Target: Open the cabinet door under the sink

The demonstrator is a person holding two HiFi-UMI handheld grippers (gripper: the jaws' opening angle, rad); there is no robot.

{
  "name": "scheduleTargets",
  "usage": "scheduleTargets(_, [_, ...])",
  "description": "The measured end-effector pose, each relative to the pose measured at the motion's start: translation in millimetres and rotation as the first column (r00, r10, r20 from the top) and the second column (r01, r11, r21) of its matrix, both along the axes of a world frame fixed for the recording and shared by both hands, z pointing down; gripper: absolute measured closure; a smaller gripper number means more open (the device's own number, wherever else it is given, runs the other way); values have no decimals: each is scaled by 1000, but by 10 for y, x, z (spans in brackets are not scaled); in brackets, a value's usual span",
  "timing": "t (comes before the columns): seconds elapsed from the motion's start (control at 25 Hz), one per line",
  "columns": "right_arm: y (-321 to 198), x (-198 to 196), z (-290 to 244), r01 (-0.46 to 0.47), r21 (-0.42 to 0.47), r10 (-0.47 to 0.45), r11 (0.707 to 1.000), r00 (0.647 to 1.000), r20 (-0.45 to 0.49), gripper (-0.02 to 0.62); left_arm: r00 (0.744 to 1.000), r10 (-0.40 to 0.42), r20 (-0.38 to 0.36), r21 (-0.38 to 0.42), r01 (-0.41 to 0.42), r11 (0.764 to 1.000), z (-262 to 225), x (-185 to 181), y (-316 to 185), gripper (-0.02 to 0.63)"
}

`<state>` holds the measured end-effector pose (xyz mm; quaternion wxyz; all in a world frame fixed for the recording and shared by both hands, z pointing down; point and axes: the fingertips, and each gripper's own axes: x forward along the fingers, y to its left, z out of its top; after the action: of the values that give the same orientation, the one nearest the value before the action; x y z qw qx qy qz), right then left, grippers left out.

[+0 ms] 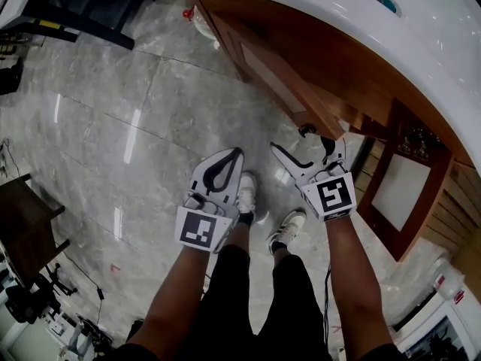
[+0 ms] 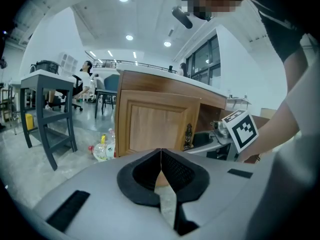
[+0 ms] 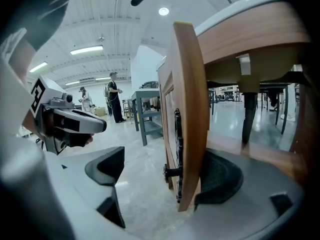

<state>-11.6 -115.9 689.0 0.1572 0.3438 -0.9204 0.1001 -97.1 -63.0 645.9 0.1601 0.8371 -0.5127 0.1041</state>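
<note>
The wooden cabinet door [image 1: 274, 70] hangs under the white counter [image 1: 421, 28] and stands ajar, with a dark knob [image 1: 307, 130] at its free edge. My right gripper [image 1: 304, 147] is open and straddles that edge. In the right gripper view the door edge [image 3: 189, 109] runs between the jaws; the knob [image 3: 170, 172] lies on the left side and the right pad [image 3: 220, 176] sits behind the door. My left gripper [image 1: 228, 170] hangs shut and empty above the floor, left of the door. The left gripper view shows its shut gripper [image 2: 161, 153] facing the door [image 2: 155, 126].
A second wooden door [image 1: 406, 190] stands open further right. Plastic bottles [image 2: 104, 146] lie on the marble floor by the cabinet's far corner. A grey metal stand [image 2: 47, 109] is to the left, a dark table [image 1: 22, 216] behind. The person's shoes [image 1: 246, 194] are below the grippers.
</note>
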Motion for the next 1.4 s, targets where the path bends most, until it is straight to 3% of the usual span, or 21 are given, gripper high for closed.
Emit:
scheduleTargets(0.24, [210, -222, -67, 7, -11, -7, 1000, 999, 34, 160, 999, -54, 0, -4, 54, 999, -15, -173, 118, 583])
scheduleTargets(0.4, [303, -353, -106, 24, -63, -21, 998, 999, 42, 160, 996, -85, 4, -4, 85, 996, -2, -290, 185, 583])
scheduleTargets(0.68, [467, -474, -58, 42, -68, -41, 997, 999, 18, 160, 992, -125, 10, -11, 125, 992, 8, -497, 271, 583])
scheduleTargets(1.12, [654, -819, -147, 68, -58, -63, 996, 995, 78, 160, 986, -168, 13, -12, 169, 986, 29, -707, 301, 583])
scheduleTargets(1.4, [853, -1228, -164, 124, -61, -119, 990, 989, 85, 161, 961, -275, 15, -24, 275, 961, 27, -1058, 366, 583])
